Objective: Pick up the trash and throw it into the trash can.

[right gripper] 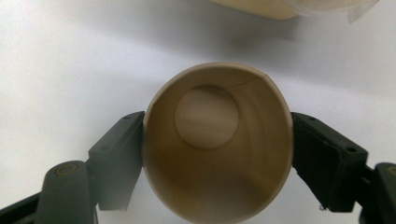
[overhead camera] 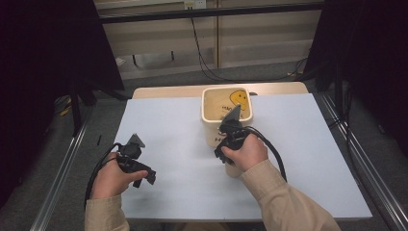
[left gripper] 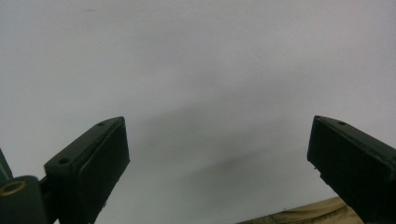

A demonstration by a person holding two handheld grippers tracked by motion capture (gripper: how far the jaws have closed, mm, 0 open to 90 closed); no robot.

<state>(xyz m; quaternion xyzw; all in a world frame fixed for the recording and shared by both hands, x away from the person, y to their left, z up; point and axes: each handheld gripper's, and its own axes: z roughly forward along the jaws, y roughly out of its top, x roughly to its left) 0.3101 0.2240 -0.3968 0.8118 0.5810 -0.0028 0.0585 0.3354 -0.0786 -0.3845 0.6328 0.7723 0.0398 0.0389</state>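
Observation:
A cream paper cup sits between the jaws of my right gripper, which is shut on its sides. I look straight into its empty mouth, and its rim is pressed slightly oval. In the high view my right gripper is at the middle of the pale sheet, just in front of a cream square bin, and a bit of the cup shows under the hand. My left gripper is at the front left. Its jaws stand wide open over bare sheet.
The bin holds a bag with a yellow smiley face. A wooden table edge shows behind the sheet. Metal rails run along both sides, and cables lie on the floor behind.

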